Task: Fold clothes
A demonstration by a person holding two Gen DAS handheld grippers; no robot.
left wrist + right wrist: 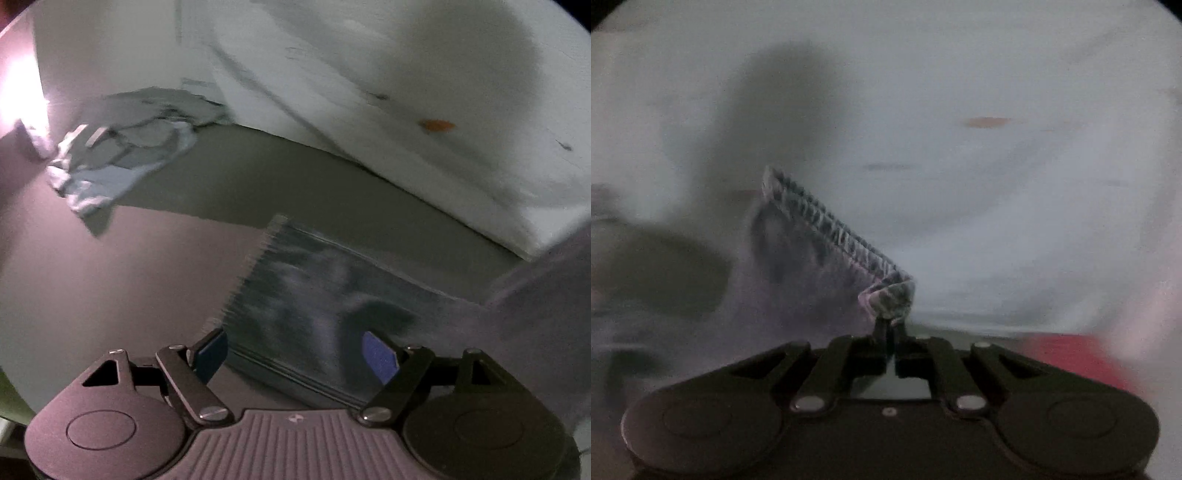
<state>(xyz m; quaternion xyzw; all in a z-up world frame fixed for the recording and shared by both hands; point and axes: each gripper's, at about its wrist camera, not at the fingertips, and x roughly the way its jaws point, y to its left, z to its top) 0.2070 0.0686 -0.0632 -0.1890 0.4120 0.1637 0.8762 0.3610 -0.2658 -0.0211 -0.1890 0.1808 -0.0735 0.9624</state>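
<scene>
Left wrist view: the left hand-held gripper [295, 354] has its jaws spread wide, nothing between them, just above a dark folded cloth [317, 306] lying flat on the bench [92, 288]. A crumpled pile of grey and pale blue clothes [122, 155] lies well apart, near the white wall [406, 92]. Right wrist view, blurred: the right hand-held gripper [889, 332] is clamped on the corner of the dark cloth [820, 258], whose stitched edge slants upward to the left.

The right gripper [891, 332] is pinching a corner of the dark garment [827, 254], jaws closed together. The stitched hem is running up leftward against a pale wall [997, 74].
</scene>
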